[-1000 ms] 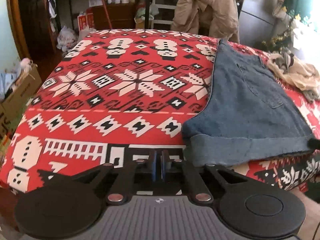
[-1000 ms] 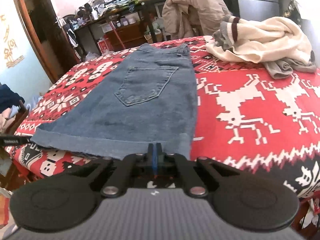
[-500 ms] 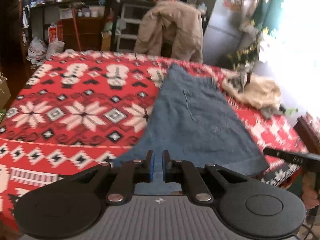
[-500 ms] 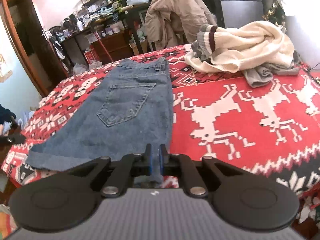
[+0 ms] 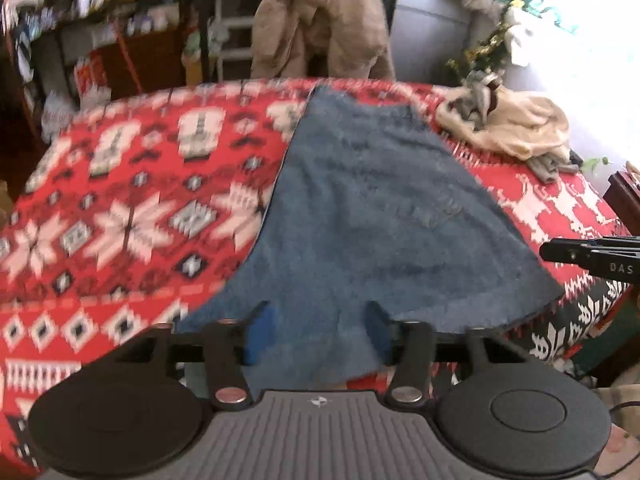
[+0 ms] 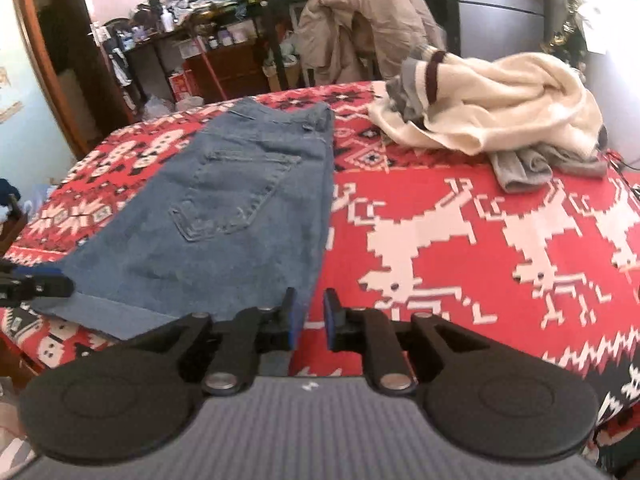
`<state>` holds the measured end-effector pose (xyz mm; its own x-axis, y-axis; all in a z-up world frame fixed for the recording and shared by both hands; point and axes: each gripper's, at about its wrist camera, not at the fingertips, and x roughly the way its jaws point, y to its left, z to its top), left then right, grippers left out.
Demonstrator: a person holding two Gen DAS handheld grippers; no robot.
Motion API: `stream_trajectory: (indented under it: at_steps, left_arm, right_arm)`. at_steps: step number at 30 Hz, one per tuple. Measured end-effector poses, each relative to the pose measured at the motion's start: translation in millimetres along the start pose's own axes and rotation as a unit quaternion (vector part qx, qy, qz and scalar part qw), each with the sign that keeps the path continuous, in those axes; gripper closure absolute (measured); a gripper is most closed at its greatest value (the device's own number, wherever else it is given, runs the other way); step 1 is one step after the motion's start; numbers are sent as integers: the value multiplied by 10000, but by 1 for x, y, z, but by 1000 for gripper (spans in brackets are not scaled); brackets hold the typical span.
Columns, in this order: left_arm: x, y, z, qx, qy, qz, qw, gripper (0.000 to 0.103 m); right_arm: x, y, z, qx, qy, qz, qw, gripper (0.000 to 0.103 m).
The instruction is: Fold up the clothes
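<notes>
**Both grippers released, shorts flat on the table**

Your left gripper [image 5: 318, 330] has its jaws spread wide. They have just been opening. The near hem of the denim shorts [image 5: 372, 216] lies between and under the blue pads [image 5: 260, 334], but the pads are not pressing on the cloth. The left wrist view is blurred, so fine contact at the hem is hard to read.

Your right gripper [image 6: 310, 320] has its jaws parted by a narrow gap, and they too have just been opening. Nothing is pinched. The gap sits just past the right-hand corner of the shorts' hem, with red cloth showing through it.

The shorts lie flat on the red patterned tablecloth [image 6: 460, 248], folded lengthwise, back pocket [image 6: 236, 196] facing up. Waistband is at the far end, rolled cuff hem at the near edge of the table, closest to you. In the left view the hem hangs slightly over the near edge.

The tip of your left gripper shows at the left edge of the right view, beside the left corner of the hem.

A cream sweater [image 6: 500, 112] is heaped on grey clothes at the far right of the table, apart from the shorts. A tan jacket [image 6: 360, 20] hangs on a chair behind the table.
</notes>
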<state>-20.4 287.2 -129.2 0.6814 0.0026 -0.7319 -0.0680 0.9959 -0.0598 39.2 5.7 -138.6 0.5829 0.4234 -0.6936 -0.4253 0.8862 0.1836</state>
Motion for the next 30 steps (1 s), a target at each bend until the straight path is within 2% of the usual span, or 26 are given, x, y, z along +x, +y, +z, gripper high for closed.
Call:
stream_trajectory:
  at_steps: [1, 3, 5, 7, 10, 13, 15, 18, 21, 23, 25, 30]
  left_arm:
    - [-1, -3, 2, 66, -101, 10, 9999, 35]
    - [2, -8, 9, 150, -134, -42, 9998, 30]
    - [4, -11, 15, 132, -183, -101, 9997, 25]
    - [4, -17, 19, 208, -383, -35, 9990, 21]
    - [3, -30, 21, 527, -737, 357, 9952, 22]
    - [11, -41, 27, 906, -603, 629, 9921, 21]
    - [15, -41, 31, 964, -385, 239, 9943, 21]
    - [16, -36, 36, 645, -384, -385, 9964, 21]
    - [13, -40, 38, 695, -769, -405, 9938, 21]
    - [12, -44, 38, 850, -1012, -454, 9902, 18]
    - [14, -50, 39, 699, -1046, -513, 9907, 17]
    - [26, -44, 40, -383, -972, -433, 9936, 18]
  right_arm:
    - [-2, 2, 2, -48, -7, 6, 10000, 75]
    - [-6, 5, 6, -145, -22, 19, 9999, 59]
    - [-9, 13, 10, -290, -88, -144, 9994, 22]
    - [-13, 18, 13, -453, -237, -236, 9984, 9]
    - [-17, 27, 17, -739, -358, -154, 9965, 1]
    - [-21, 31, 21, -864, -517, -231, 9946, 1]
    - [-23, 31, 23, -875, -647, -271, 9937, 1]
    - [-23, 30, 25, -846, -852, -325, 9922, 1]
    - [-19, 27, 27, -1068, -971, -326, 9890, 1]
    - [-17, 25, 29, -1201, -933, -319, 9879, 1]
    - [-18, 21, 32, -1317, -945, 0, 9868, 1]
    - [-14, 12, 53, -1212, -852, 432, 9880, 1]
